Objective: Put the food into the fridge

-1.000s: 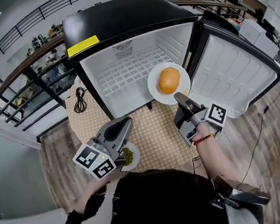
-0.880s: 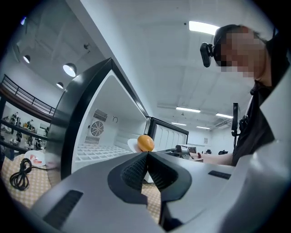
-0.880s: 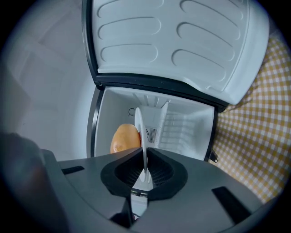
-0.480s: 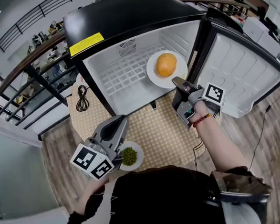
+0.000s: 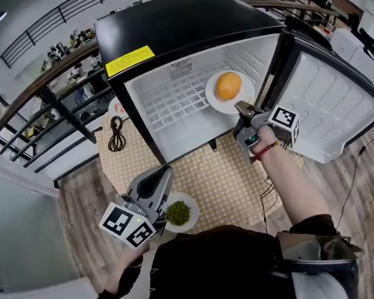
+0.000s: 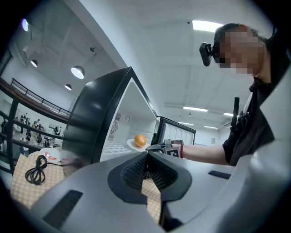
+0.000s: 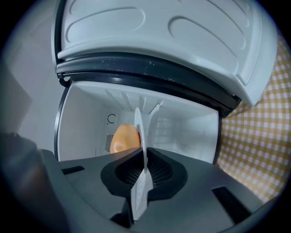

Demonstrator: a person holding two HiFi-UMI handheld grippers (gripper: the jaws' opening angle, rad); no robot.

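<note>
Head view: the plate (image 5: 217, 102) with the orange food (image 5: 228, 85) has slid from the doorway to over the wire shelf (image 5: 171, 105) inside the fridge (image 5: 184, 24), so this delivery looks nearly done. With the arm stretched forward, the right hand-held gripper (image 5: 243, 107) pinches the plate's near rim. The left hand-held gripper (image 5: 156, 183) hangs low beside the plate of greens (image 5: 177, 213) on the desk (image 5: 221, 175). Left gripper view: jaws together, empty. Right gripper view: jaws clamped on the plate's edge, food beyond.

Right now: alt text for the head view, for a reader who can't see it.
The right gripper, fingers shut on the rim of a white plate carrying a round orange food, holds it inside an open black fridge. The left gripper hangs over a checkered table beside a small plate of greens.
</note>
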